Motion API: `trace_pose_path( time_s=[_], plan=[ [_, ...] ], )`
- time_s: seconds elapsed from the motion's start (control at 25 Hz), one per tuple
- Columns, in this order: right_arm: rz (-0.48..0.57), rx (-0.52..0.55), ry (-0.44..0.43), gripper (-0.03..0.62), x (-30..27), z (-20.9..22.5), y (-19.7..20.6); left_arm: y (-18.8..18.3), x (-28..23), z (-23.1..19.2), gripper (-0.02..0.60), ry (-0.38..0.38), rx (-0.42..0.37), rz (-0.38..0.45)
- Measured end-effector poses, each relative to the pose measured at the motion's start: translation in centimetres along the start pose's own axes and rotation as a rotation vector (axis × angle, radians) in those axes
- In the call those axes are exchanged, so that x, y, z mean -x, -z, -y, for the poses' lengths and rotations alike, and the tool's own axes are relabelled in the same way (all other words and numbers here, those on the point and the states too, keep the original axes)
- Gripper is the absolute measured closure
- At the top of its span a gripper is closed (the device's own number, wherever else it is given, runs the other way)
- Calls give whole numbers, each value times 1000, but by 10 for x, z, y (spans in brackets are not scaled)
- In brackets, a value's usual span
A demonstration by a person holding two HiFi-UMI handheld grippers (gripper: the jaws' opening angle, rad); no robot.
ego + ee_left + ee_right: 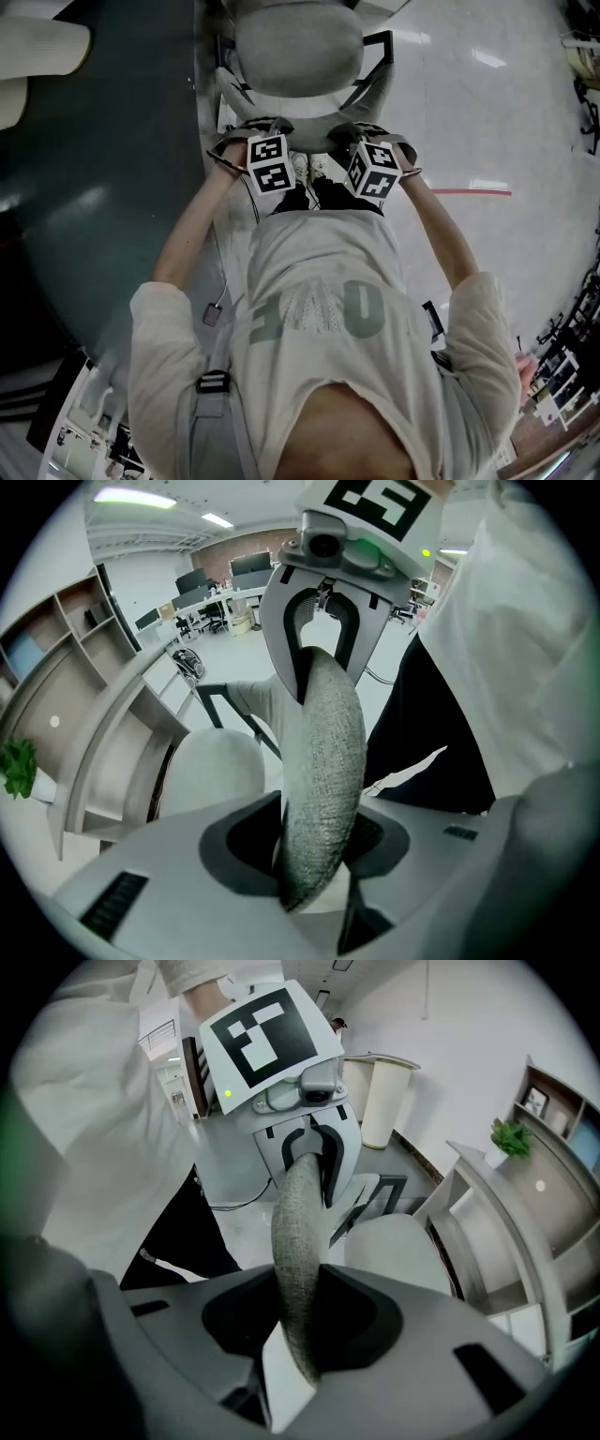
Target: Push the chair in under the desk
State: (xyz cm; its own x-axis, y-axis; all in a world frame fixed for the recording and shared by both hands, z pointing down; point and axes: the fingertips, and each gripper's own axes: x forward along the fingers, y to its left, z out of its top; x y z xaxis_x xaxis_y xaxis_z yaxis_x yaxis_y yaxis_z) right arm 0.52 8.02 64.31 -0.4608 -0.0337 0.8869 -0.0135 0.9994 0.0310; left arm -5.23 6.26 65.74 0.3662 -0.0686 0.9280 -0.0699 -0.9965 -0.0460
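Observation:
A grey office chair stands in front of me, its seat (pixel 298 47) toward the dark curved desk (pixel 103 141) at the left. The fabric backrest's top edge (pixel 323 780) runs between both grippers. My left gripper (pixel 255 129) is shut on the backrest's left part, with the cloth filling its jaws (pixel 314 834). On the right part my right gripper (pixel 361 131) is shut too, the thin edge (pixel 298 1241) pinched in its throat (pixel 300 1321). Each gripper view shows the other gripper clamped farther along the same edge.
The desk's curved rim (pixel 112 714) and open shelves with a small green plant (pixel 511 1136) lie just beyond the seat. The chair's dark armrest (pixel 380 42) sticks out at the right. A red line (pixel 469 191) marks the pale floor. Other office desks (pixel 216 592) stand far back.

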Motion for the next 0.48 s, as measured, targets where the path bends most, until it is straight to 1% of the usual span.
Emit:
trace_pose_path(
  time_s=[0.24, 0.48],
  plan=[
    [2, -16, 18, 485, -3, 45, -4, 2, -2, -46, 429, -9, -10, -14],
    [8, -22, 34, 485, -11, 77, -12, 11, -3, -81, 423, -26, -4, -25]
  ],
)
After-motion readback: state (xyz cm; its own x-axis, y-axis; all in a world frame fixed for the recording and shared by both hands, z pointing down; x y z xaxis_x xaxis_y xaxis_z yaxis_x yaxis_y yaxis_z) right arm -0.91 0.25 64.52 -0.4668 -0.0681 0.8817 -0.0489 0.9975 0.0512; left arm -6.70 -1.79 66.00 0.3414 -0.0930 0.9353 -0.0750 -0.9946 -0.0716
